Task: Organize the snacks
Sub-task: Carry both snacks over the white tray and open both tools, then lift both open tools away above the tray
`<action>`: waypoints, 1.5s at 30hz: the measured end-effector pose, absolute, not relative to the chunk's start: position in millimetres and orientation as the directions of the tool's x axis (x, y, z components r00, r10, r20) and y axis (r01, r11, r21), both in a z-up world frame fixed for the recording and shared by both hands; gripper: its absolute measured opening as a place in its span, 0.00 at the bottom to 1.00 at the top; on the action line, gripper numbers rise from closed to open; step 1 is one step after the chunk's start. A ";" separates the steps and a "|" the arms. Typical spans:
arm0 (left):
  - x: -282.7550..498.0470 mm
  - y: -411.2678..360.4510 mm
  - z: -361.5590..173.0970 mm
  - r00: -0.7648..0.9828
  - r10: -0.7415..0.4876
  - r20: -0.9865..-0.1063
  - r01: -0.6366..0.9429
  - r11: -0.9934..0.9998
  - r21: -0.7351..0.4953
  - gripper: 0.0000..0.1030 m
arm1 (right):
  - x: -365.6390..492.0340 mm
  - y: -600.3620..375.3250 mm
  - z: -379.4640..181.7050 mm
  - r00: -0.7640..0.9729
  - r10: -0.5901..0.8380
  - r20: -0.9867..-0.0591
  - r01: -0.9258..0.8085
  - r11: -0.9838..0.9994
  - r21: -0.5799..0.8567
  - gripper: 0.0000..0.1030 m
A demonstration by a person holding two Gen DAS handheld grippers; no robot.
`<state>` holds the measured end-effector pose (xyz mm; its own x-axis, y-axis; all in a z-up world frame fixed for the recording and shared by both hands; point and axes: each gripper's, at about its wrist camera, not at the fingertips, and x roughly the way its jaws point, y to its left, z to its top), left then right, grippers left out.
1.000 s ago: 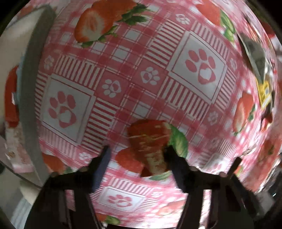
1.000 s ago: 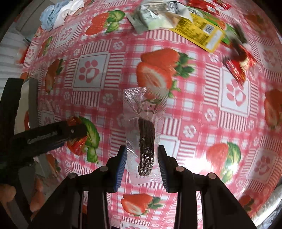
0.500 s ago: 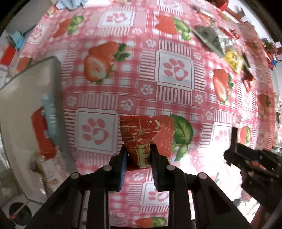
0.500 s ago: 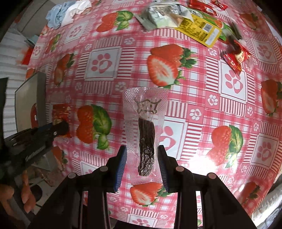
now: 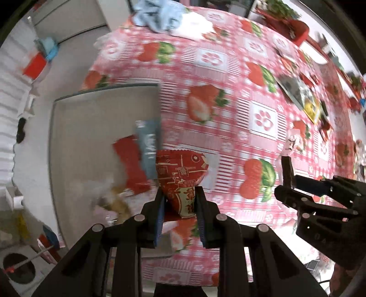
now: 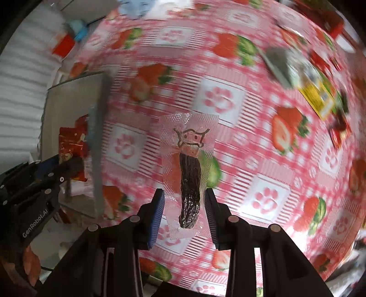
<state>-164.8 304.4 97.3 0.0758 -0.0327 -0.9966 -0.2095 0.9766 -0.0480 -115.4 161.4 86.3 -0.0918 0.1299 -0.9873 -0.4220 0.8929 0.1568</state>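
Left gripper (image 5: 179,205) clamped on red snack packet (image 5: 181,176), held above near edge of grey tray (image 5: 91,128). Right gripper (image 6: 184,205) closed on clear packet with dark snack (image 6: 188,171), above strawberry-print tablecloth (image 6: 263,141). In tray: red packet (image 5: 131,166), blue-grey packet (image 5: 148,146). Farther off: loose snack packets (image 5: 306,100), blue cloth (image 5: 160,16).
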 end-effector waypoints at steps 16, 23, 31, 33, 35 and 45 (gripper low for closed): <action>-203.0 408.5 116.0 0.093 0.036 -0.995 -0.364 0.931 0.000 0.27 | -134.2 297.8 93.9 -0.079 0.128 -0.989 -0.643 0.751 0.149 0.36; -209.7 433.1 100.8 0.057 0.026 -0.998 -0.382 0.924 0.002 0.27 | -138.7 335.0 80.3 -0.105 0.113 -0.988 -0.679 0.717 0.154 0.36; -220.9 442.2 74.1 0.037 -0.015 -0.999 -0.373 0.927 -0.028 0.33 | -147.9 366.3 48.7 -0.183 0.082 -0.980 -0.701 0.688 0.189 0.36; -224.0 445.9 72.3 0.034 0.025 -0.999 -0.378 0.926 0.010 0.52 | -147.7 369.6 43.5 -0.179 0.062 -0.982 -0.705 0.688 0.172 0.40; -227.1 452.0 71.5 0.032 0.048 -0.998 -0.392 0.920 0.032 0.71 | -146.1 370.5 38.4 -0.189 0.052 -0.981 -0.700 0.693 0.172 0.41; -234.7 470.8 74.5 0.039 0.078 -0.996 -0.418 0.907 0.055 0.80 | -142.3 368.5 35.4 -0.178 0.029 -0.984 -0.692 0.707 0.146 0.78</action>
<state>-234.7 470.8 74.5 0.0393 0.0784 -0.9961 -0.4184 0.9066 0.0548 -142.3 368.5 35.4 -0.1778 0.0294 -0.9836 -0.6916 0.7074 0.1461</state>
